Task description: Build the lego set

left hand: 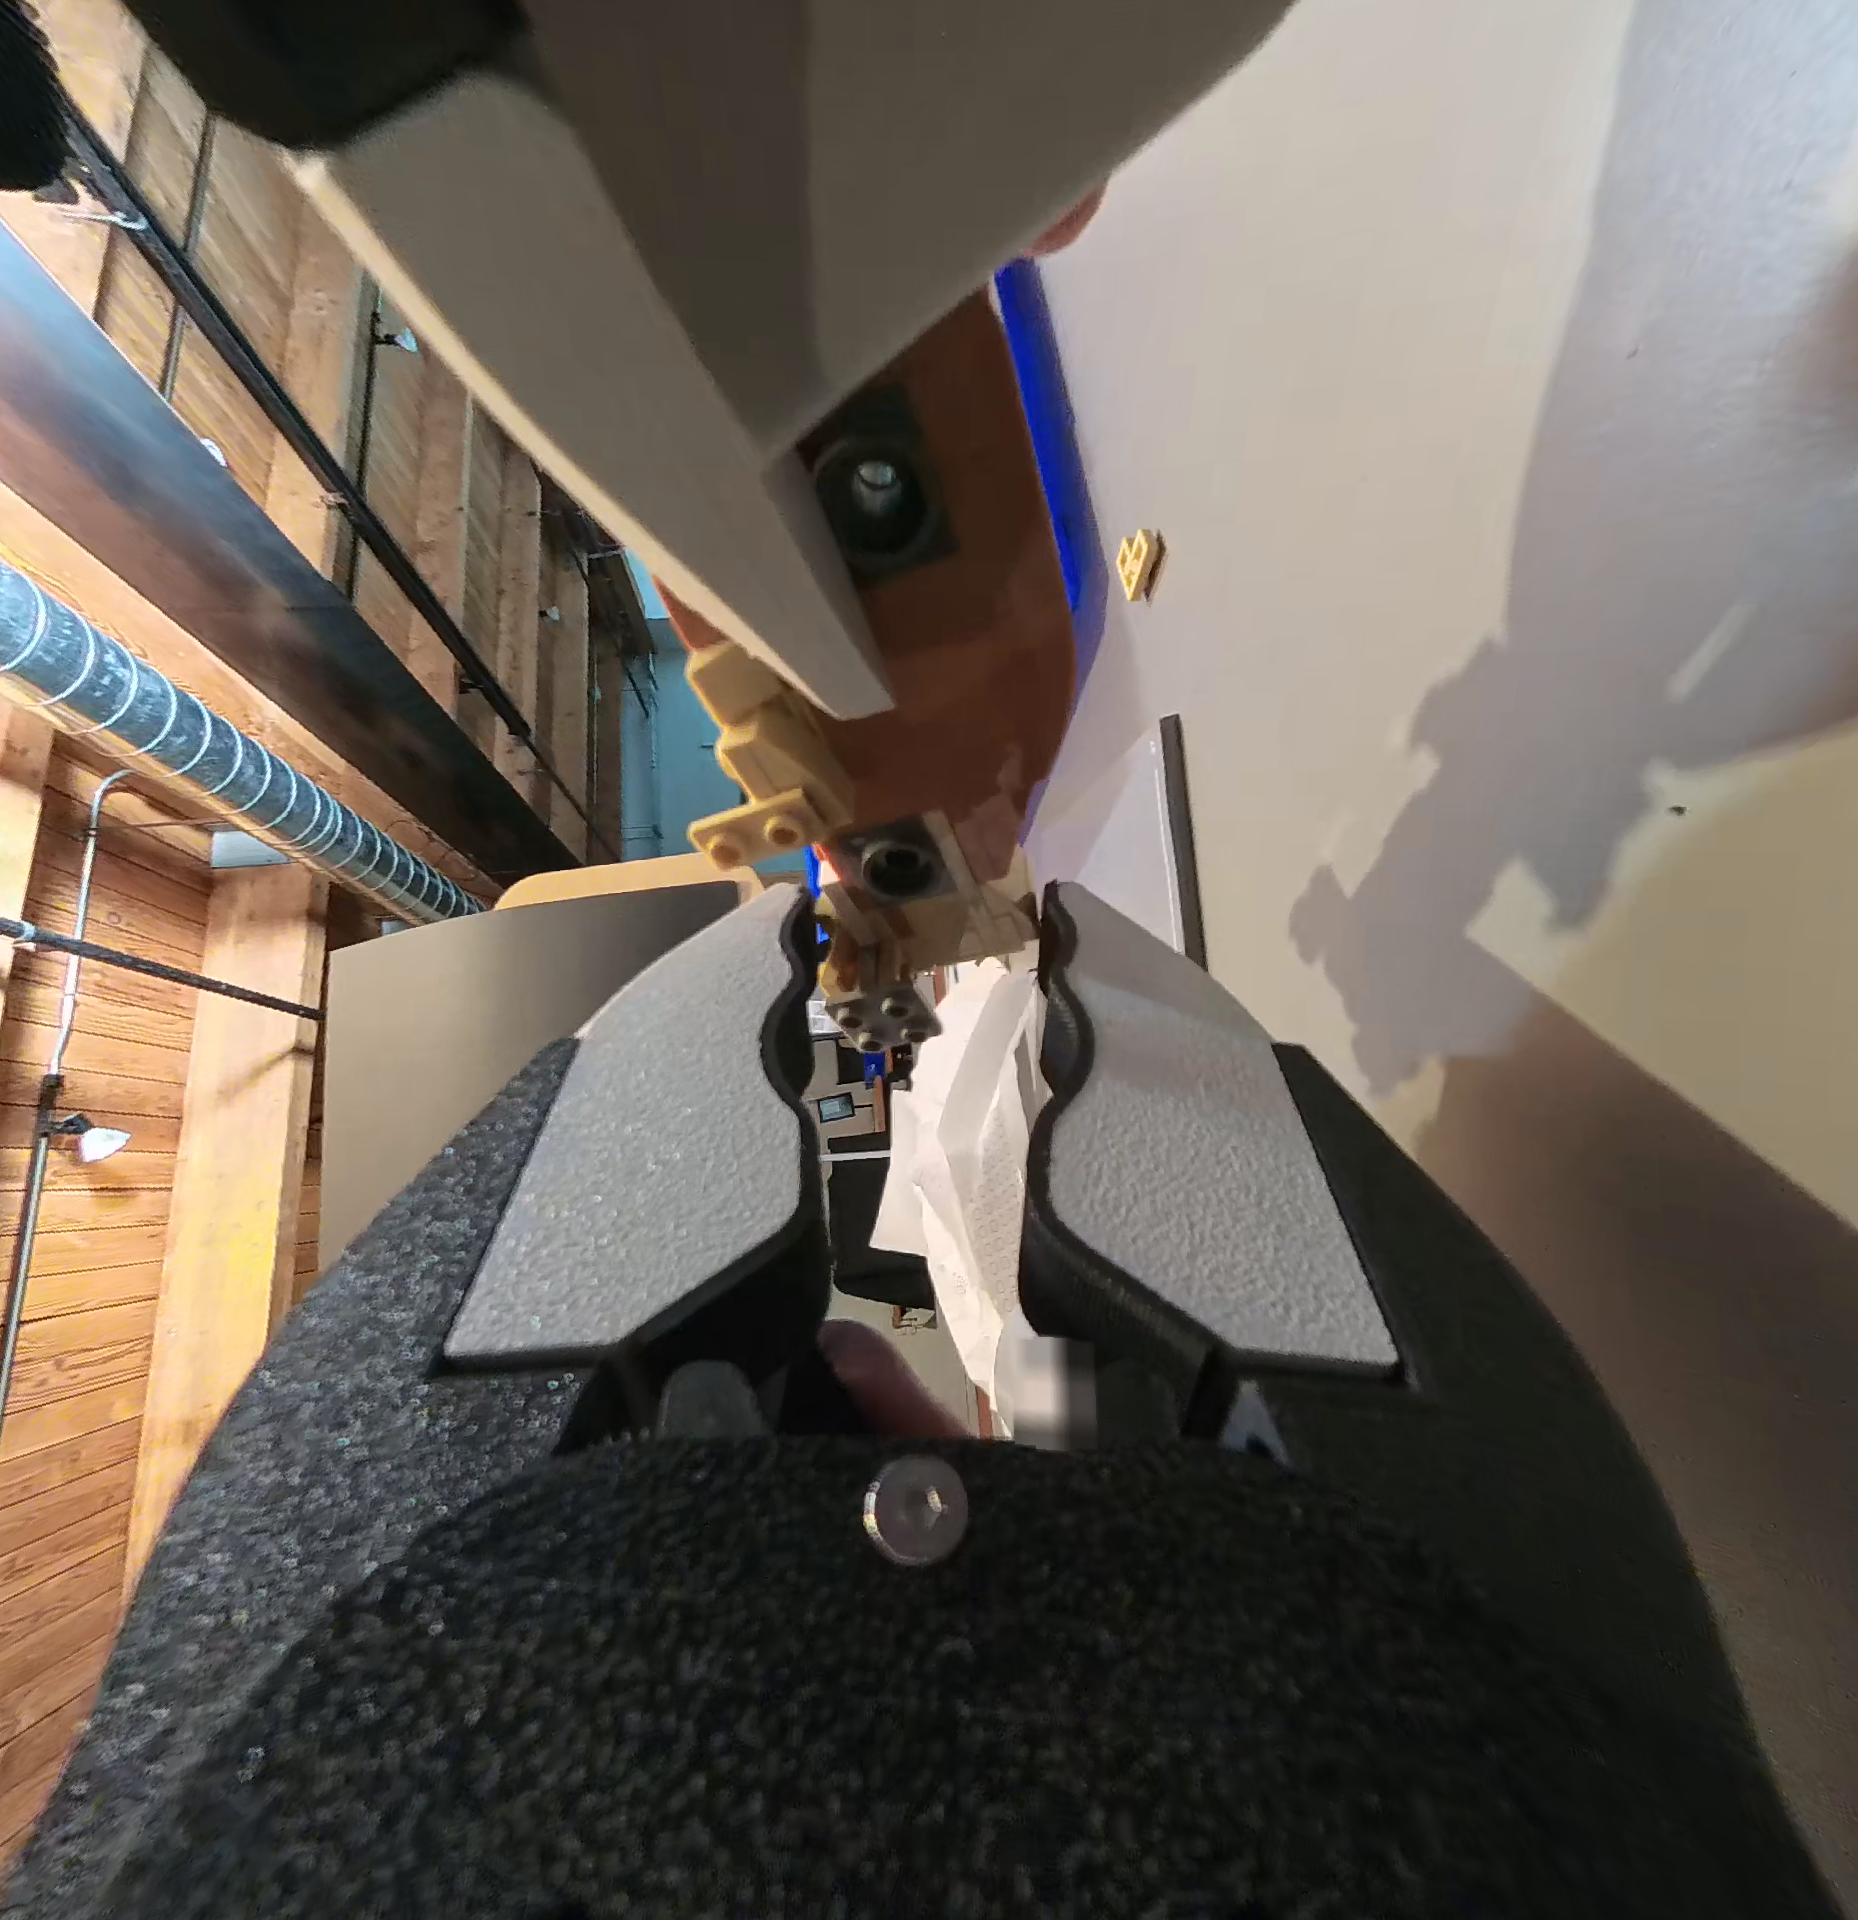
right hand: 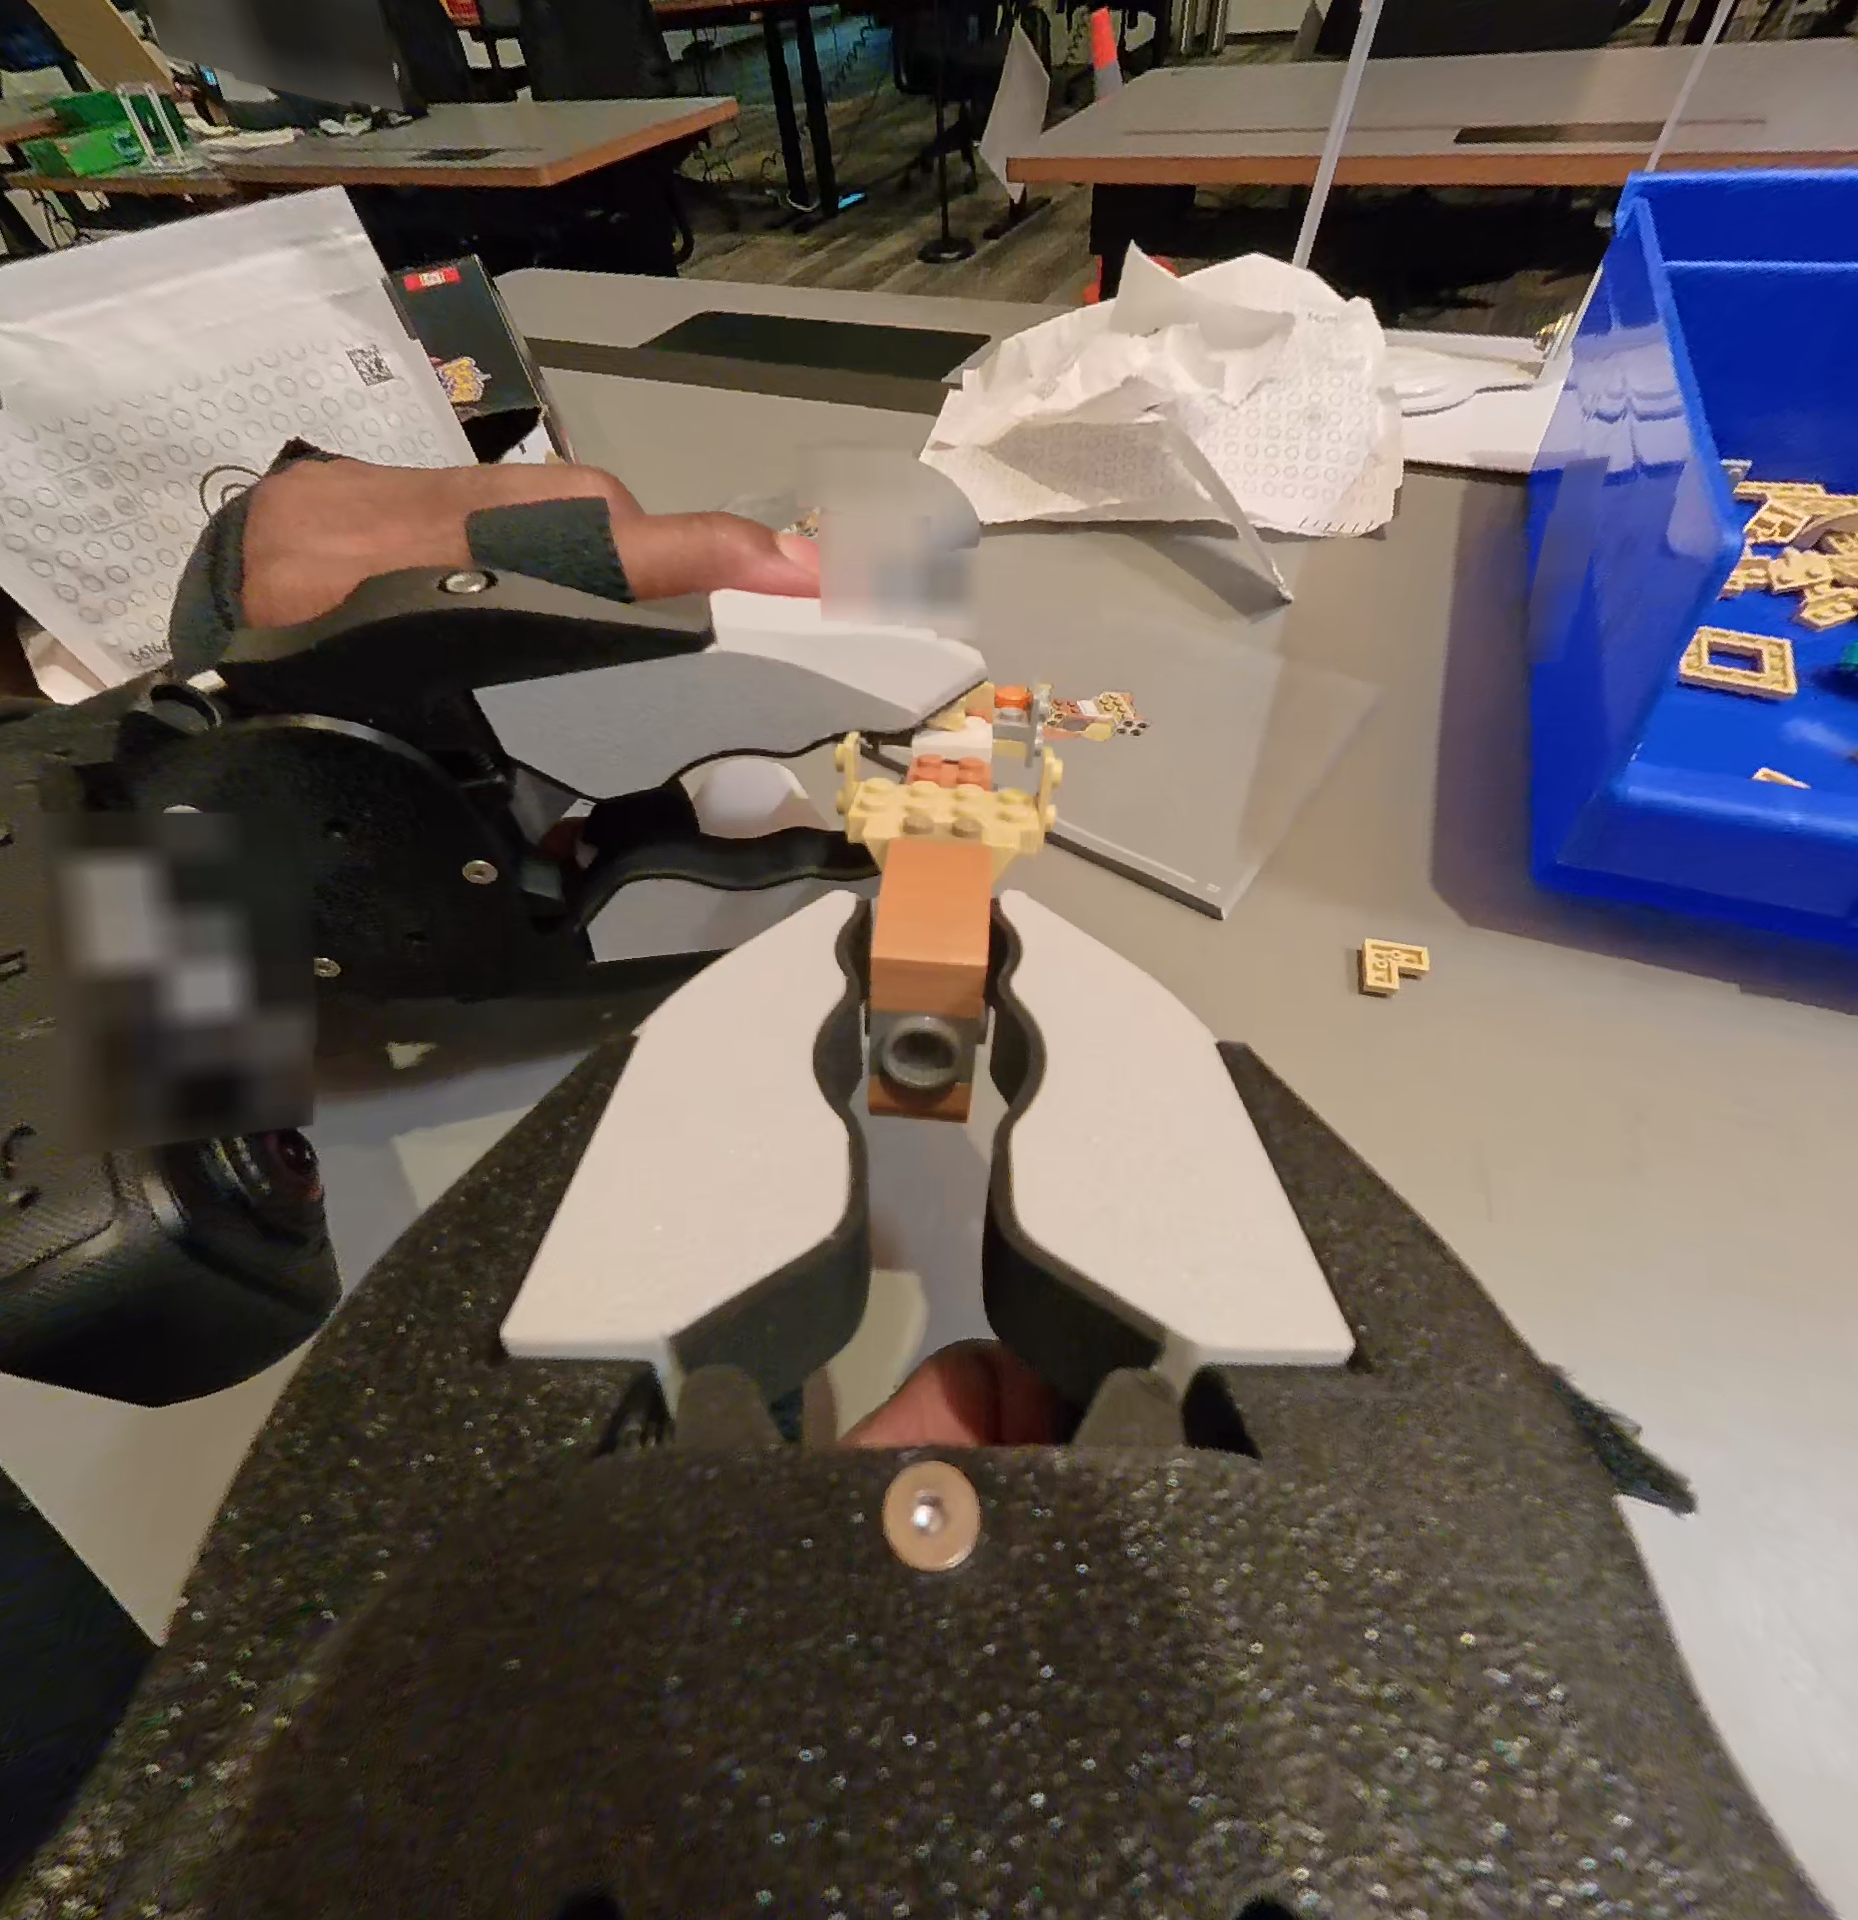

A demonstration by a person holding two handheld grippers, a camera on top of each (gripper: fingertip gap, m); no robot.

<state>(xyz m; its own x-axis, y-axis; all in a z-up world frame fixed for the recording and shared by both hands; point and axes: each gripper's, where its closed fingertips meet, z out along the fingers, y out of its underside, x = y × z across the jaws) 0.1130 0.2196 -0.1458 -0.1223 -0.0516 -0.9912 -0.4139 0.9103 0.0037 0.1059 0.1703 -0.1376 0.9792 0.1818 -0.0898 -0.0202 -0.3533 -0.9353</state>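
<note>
A small lego assembly is held in the air between both grippers. My right gripper [right hand: 927, 914] is shut on its brown block [right hand: 927, 935], which has a grey holed piece [right hand: 920, 1051] at the near end. A tan studded plate [right hand: 946, 812] sits at the far end. My left gripper [left hand: 925, 914] comes in from the left in the right wrist view [right hand: 904, 769] and is shut on the tan and grey far end [left hand: 894, 935]. The right gripper's grey finger [left hand: 717, 468] fills the top of the left wrist view, beside the brown block [left hand: 966, 665].
A blue bin [right hand: 1590, 623] of tan pieces stands on the grey table at right. A loose tan L-shaped plate [right hand: 1394, 966] lies in front of it. Small built parts [right hand: 1096, 717], crumpled white paper [right hand: 1164, 416], a white bag [right hand: 125, 416] and a black box [right hand: 478, 353] lie behind. Spacing between my two grippers at the tips: around 5 cm. The loose tan L-shaped plate [right hand: 1394, 966] sits 12 cm or so from the ends of my left fingers. My left wrist view [left hand: 1138, 566] looks at it from another angle.
</note>
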